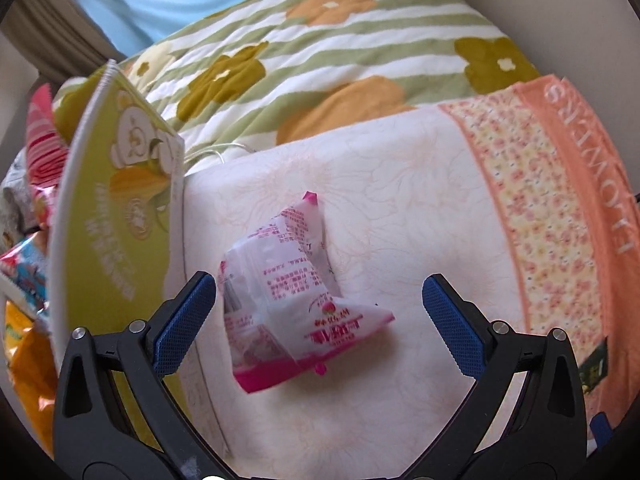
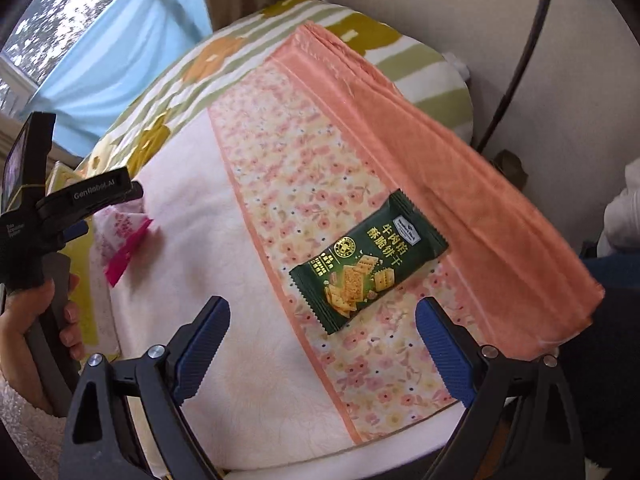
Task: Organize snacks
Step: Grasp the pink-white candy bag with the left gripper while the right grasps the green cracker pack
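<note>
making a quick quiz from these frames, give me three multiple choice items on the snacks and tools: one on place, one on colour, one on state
1. Where does the green cracker packet lie?
A. on the towel's floral band
B. inside the green box
C. on the striped blanket

2. What colour are the end seals of the white snack packet?
A. blue
B. pink
C. yellow

3. How is the left tool?
A. shut on the packet
B. open around the packet
C. out of view

Answers: 1 A, it rests flat on the towel over the flower strip. 2 B, both sealed ends show bright pink. 3 B, its blue pads stand apart on either side, gripping nothing.
</note>
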`<state>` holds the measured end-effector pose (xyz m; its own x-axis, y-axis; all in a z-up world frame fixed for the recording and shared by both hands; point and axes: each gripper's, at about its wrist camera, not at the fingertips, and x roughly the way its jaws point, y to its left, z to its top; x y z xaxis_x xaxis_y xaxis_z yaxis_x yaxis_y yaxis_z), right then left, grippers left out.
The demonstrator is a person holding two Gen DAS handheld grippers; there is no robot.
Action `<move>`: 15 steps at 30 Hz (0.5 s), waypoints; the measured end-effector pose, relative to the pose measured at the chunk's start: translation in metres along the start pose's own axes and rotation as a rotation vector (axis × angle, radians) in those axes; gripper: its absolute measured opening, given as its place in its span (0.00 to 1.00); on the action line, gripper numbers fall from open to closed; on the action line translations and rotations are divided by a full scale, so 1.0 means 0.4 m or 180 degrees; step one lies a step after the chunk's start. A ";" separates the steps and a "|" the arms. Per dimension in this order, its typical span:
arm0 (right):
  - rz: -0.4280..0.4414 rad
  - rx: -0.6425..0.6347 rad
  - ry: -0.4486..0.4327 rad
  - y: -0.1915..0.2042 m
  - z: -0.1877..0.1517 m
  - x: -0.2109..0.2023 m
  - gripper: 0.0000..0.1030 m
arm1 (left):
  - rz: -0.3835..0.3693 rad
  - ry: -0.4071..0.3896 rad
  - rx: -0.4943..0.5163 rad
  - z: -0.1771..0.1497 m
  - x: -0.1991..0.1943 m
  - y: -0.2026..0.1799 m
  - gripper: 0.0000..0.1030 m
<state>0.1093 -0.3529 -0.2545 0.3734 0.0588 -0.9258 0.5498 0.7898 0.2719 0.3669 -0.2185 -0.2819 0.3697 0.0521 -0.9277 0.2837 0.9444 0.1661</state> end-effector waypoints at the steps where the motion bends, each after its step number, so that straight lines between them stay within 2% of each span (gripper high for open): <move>1: -0.0036 0.0043 0.0007 -0.002 0.002 0.013 0.90 | -0.0006 0.0024 0.0010 0.001 0.015 0.001 1.00; 5: -0.0232 0.0129 0.0031 -0.007 0.013 0.057 0.90 | 0.0007 -0.0003 0.0105 0.006 0.039 0.002 1.00; 10: -0.0241 0.0283 -0.0011 -0.016 0.031 0.083 0.90 | -0.0133 -0.0077 0.0230 0.018 0.033 -0.003 0.99; 15: -0.0260 0.0157 -0.0116 0.033 0.051 0.106 0.90 | -0.0242 -0.0103 0.0298 0.016 0.024 0.000 0.99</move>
<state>0.1477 -0.3522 -0.2848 0.3523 -0.0277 -0.9355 0.6154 0.7599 0.2092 0.3761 -0.2199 -0.2887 0.3720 -0.0305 -0.9277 0.3928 0.9107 0.1276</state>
